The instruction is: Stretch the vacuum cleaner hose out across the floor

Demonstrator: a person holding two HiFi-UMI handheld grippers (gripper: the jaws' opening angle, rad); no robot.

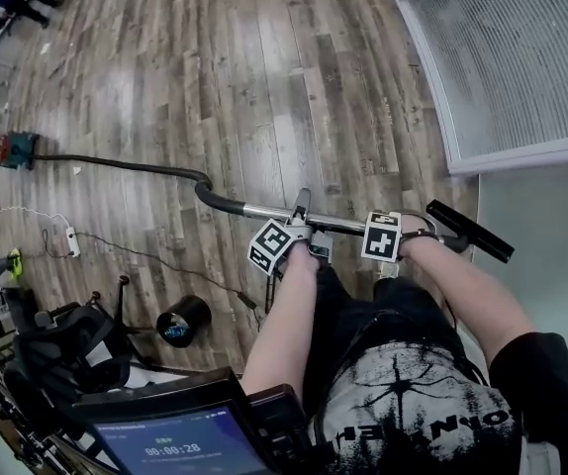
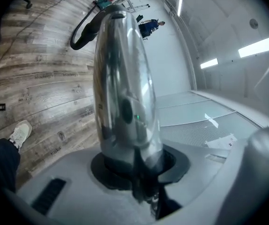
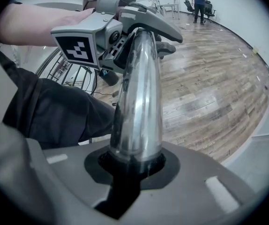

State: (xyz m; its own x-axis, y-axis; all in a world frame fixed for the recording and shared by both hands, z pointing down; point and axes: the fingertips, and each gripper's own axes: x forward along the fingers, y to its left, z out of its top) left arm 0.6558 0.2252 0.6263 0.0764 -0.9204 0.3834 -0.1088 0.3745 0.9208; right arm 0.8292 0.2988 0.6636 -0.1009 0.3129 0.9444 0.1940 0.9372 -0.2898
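I have both tongs on the chrome wand (image 1: 335, 222), which is held level in front of me. The right tongs (image 1: 410, 228) are clamped on it near the black floor nozzle (image 1: 470, 231). The left tongs (image 1: 301, 209) sit slack round the tube, a dark gap beside it, nearer the hose.

The hose (image 1: 126, 164) lies on the wooden floor (image 1: 264, 67) in a shallow curve, from the wand's end away left to the vacuum cleaner (image 1: 15, 149).

Clutter sits on my left: a power strip (image 1: 71, 241), a thin cable (image 1: 155, 257), a black bin (image 1: 183, 320) and an office chair (image 1: 71, 349). A screen (image 1: 170, 441) is at my waist.

Only the left gripper view shows my shoe (image 2: 20, 134) and a person (image 2: 149, 26) far down the room. Only the right gripper view shows the left tongs' marker cube (image 3: 76, 48) close up.

The edge of a white ribbed panel (image 1: 521, 57) runs close by the nozzle on my right. Ahead, the floor lies open.
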